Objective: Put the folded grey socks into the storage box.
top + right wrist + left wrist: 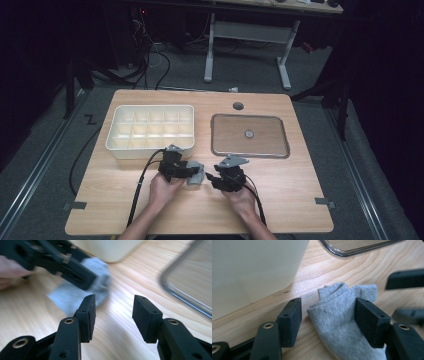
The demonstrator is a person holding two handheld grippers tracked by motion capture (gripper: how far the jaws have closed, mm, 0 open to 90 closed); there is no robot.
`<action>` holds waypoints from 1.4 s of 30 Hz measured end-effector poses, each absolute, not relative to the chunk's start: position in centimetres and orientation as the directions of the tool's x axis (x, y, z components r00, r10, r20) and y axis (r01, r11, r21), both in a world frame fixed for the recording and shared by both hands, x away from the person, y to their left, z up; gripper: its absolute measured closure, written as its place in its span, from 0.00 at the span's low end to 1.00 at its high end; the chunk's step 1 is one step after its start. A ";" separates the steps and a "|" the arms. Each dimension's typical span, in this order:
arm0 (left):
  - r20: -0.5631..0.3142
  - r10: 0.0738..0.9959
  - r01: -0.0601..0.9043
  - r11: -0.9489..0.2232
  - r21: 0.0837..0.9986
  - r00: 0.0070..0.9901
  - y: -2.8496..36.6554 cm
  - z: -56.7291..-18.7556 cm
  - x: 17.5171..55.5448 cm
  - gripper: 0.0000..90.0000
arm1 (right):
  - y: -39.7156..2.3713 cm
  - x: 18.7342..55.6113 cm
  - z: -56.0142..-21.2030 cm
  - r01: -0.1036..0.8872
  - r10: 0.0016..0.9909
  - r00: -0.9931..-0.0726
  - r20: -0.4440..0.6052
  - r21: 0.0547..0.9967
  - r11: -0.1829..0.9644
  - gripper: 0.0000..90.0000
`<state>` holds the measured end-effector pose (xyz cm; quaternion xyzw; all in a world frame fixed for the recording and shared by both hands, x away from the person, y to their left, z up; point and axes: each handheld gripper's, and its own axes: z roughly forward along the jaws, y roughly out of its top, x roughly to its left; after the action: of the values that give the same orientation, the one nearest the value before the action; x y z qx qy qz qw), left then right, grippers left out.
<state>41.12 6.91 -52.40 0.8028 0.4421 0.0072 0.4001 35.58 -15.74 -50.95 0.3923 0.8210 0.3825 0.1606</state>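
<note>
Jaws: left gripper [328,315] wide apart around the grey sock [342,315], one pad against its side, the other clear, no squeeze | right gripper [113,315] parted, empty | sock on table [280,200] between both hands, long axis along left jaws, folded end toward white tray [150,127]; left nearer | beyond: clear lid [250,136].

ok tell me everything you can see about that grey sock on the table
The grey sock looks like soft knitted fabric, folded or bunched into a small bundle, with a ribbed edge poking up at its far end. It lies on the wooden table, near the white compartment box. It sits between the left gripper's jaws: one pad lies against its side, while the other stands clear with bare wood between. The right gripper is open beside it, not touching.
</note>
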 end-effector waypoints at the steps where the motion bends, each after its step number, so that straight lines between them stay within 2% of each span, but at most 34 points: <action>1: -0.338 0.718 0.704 -0.291 0.648 0.608 6.8 -52.4 41.1 0.44 | -16.2 35.5 -51.0 0.519 0.777 -0.629 0.018 0.754 0.403 0.60; 5: -0.331 0.728 0.711 -0.296 0.638 0.600 6.6 -52.2 41.0 0.44 | -19.1 35.6 -51.7 0.541 0.827 -0.556 -0.082 0.720 0.434 0.59; 9: -0.335 0.729 0.716 -0.298 0.631 0.598 6.5 -52.1 41.0 0.46 | -22.1 35.8 -52.2 0.579 0.882 -0.463 -0.089 0.723 0.377 0.56; 11: -0.349 0.720 0.719 -0.293 0.630 0.600 6.5 -52.2 41.0 0.50 | -23.4 35.9 -52.5 0.595 0.900 -0.427 -0.086 0.723 0.351 0.54; 16: -0.362 0.699 0.712 -0.299 0.635 0.617 6.5 -52.3 40.9 0.55 | -25.8 35.6 -52.9 0.625 0.927 -0.369 -0.066 0.721 0.300 0.50; 19: -0.364 0.690 0.706 -0.302 0.641 0.626 6.4 -52.3 40.9 0.59 | -26.8 35.5 -53.2 0.631 0.933 -0.359 -0.023 0.730 0.261 0.47; 26: -0.377 0.662 0.696 -0.315 0.645 0.648 6.4 -52.3 40.8 0.75 | -26.9 35.6 -53.2 0.629 0.929 -0.369 -0.022 0.730 0.267 0.46; 42: -0.385 0.622 0.673 -0.328 0.662 0.682 6.7 -51.8 40.6 0.79 | -26.9 35.5 -53.2 0.630 0.928 -0.372 -0.022 0.728 0.270 0.44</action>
<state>40.55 6.67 -51.84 0.8144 0.3975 -0.0306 0.4217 35.48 -26.87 -53.18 0.5107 0.7628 0.3228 0.2305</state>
